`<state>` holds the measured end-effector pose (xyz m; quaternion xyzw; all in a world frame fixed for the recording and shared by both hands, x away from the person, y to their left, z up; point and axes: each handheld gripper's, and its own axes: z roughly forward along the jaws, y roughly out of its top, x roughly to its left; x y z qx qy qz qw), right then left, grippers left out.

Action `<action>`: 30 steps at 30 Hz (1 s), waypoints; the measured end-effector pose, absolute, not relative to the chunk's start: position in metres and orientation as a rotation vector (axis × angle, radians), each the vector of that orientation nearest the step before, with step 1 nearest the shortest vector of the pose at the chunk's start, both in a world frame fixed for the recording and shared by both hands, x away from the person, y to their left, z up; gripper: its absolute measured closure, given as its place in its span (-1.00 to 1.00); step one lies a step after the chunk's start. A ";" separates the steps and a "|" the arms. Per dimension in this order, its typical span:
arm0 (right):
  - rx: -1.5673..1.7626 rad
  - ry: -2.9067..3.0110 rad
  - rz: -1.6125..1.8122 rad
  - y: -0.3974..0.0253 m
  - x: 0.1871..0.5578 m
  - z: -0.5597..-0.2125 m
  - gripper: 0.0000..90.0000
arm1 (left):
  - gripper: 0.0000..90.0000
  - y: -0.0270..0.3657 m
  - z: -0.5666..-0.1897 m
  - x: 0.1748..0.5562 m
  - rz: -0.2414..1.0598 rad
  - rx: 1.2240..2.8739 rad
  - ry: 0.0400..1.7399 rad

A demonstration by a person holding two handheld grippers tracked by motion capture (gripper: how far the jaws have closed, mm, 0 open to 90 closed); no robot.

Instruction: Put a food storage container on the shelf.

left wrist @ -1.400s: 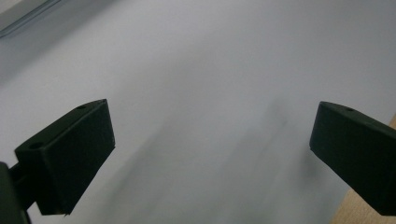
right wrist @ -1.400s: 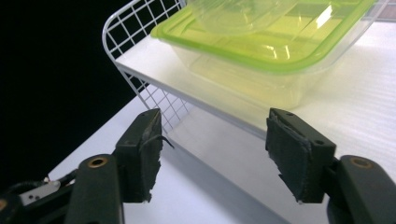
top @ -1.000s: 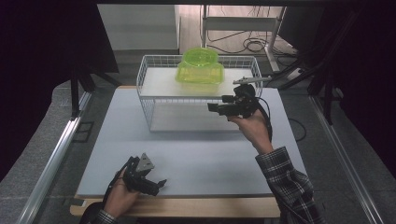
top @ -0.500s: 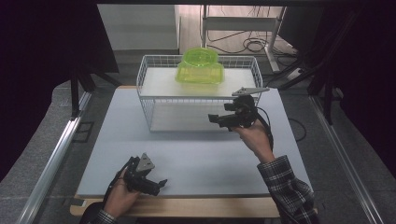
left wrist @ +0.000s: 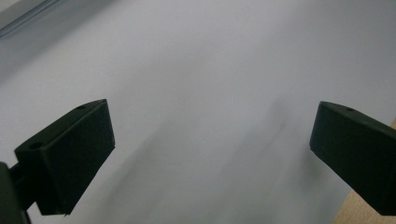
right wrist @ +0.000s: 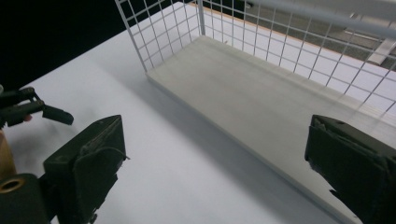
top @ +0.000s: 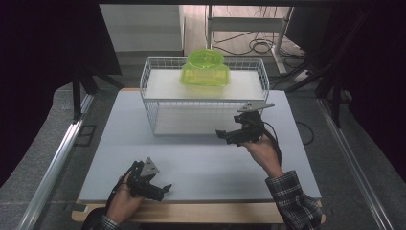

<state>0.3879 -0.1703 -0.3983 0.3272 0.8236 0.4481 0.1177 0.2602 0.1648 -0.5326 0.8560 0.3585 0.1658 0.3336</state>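
Right now my right claw [top: 229, 135] hangs just in front of the white wire basket [top: 153, 103], near its right half, with its jaws spread wide and nothing between them; in the right gripper view they frame bare desk [top: 201, 158] and the basket's pale floor board. The green plastic container [top: 205, 69] sits inside the basket toward its back wall, so from my right claw it lies forward and a little to the left, beyond the near wire wall and above it. Its long axis seems to run side to side along the basket, though the translucent plastic blurs its edges from the high view, so I hold that loosely. My left claw [top: 160, 188] rests low on the desk near the front edge, also gaping and empty, well apart from the basket. My right hand is plainly the nearer one, and I judge any reach for the container must go up over the rim, not through the mesh.
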 end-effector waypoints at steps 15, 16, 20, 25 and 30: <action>0.988 2.407 1.250 -0.186 0.374 -0.431 -1.00 | -1.00 0.164 -0.533 0.260 0.441 2.245 0.930; 0.985 2.401 1.247 -0.188 0.372 -0.432 -1.00 | -1.00 0.164 -0.533 0.260 0.443 2.247 0.928; 0.990 2.392 1.244 -0.194 0.366 -0.436 -1.00 | -1.00 0.164 -0.533 0.260 0.448 2.249 0.925; 0.992 2.389 1.232 -0.200 0.360 -0.443 -1.00 | -1.00 0.165 -0.534 0.260 0.455 2.247 0.922; 1.008 2.378 1.228 -0.205 0.355 -0.451 -1.00 | -1.00 0.166 -0.534 0.260 0.458 2.249 0.925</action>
